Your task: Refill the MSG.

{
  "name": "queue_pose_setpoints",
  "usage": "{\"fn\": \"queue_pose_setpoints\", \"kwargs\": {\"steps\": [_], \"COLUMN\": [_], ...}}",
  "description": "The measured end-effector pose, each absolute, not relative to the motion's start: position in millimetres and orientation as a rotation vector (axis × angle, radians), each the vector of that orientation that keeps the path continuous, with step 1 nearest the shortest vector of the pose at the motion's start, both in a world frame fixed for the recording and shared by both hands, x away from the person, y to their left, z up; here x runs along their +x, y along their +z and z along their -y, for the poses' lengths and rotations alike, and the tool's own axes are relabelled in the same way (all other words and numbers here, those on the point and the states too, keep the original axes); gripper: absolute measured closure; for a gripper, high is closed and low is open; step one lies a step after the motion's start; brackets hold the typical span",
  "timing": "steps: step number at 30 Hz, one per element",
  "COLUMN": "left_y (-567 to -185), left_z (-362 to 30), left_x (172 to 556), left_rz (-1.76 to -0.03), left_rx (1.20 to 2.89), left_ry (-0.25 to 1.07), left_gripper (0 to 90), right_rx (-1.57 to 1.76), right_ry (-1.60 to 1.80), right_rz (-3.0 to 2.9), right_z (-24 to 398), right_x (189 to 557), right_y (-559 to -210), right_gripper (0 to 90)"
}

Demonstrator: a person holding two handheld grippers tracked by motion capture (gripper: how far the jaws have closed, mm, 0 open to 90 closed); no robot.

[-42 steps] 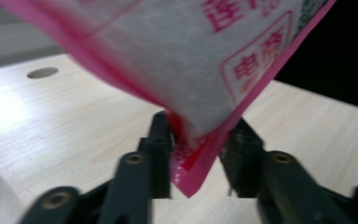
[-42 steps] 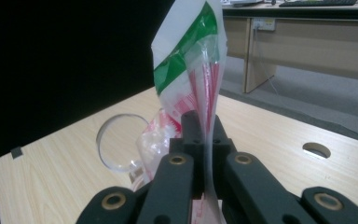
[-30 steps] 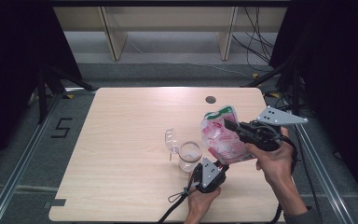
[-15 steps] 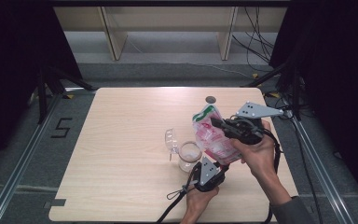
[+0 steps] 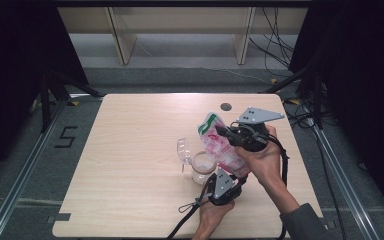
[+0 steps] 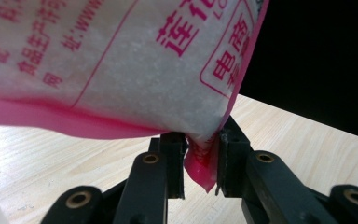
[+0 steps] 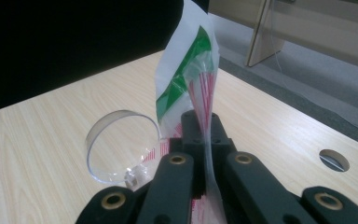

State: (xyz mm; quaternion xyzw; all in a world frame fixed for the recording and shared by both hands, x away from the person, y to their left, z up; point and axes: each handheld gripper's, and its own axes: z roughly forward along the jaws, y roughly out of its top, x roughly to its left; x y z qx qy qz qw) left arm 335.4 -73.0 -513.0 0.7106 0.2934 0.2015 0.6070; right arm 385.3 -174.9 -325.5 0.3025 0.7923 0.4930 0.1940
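1. Gripping the pink bag (image 5: 223, 145), both grippers hold it tilted above the bench (image 5: 130, 165).
2. Right gripper (image 5: 226, 132) pinches the bag's green-and-white top.
3. Left gripper (image 5: 219, 181) clamps its bottom pink corner.
4. Open glass jar (image 5: 201, 167) stands just beneath, lid flipped back.

The left gripper (image 5: 228, 176) is being held low near the table's front edge, its jaws pinched narrowly together. The right gripper (image 5: 223, 131) is being held higher, pointing leftward, jaws fully clamped.
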Motion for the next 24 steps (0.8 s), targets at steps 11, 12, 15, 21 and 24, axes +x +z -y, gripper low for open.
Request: {"fn": "queue_pose_setpoints", "kwargs": {"steps": [11,12,15,21,24], "left_y": [-513.6,-514.0,-514.4,-515.5,-516.0], "left_z": [74.1,73.8,73.3,73.4,73.9], "left_x": [336.3,336.8,337.1,338.1,338.3], "left_rz": [-0.654,-0.656,-0.651,-0.638,-0.635], "left_rx": [1.641,1.641,1.647,1.665,1.66], "left_ry": [0.433,0.431,0.429,0.421,0.426], "left_gripper": [75.4,75.5,75.4,75.4,75.4], "right_rx": [0.81,0.827,0.804,0.82,0.804], "right_ry": [1.32,1.324,1.304,1.267,1.255], "right_rz": [-2.262,-2.245,-2.265,-2.304,-2.296], "right_z": [165.6,162.4,160.1,154.5,152.5], "right_x": [391.9,392.2,393.6,395.4,398.0], "right_y": [-327.1,-329.1,-330.0,-332.5,-333.8], "right_gripper": [90.0,90.0,90.0,90.0,90.0]}}
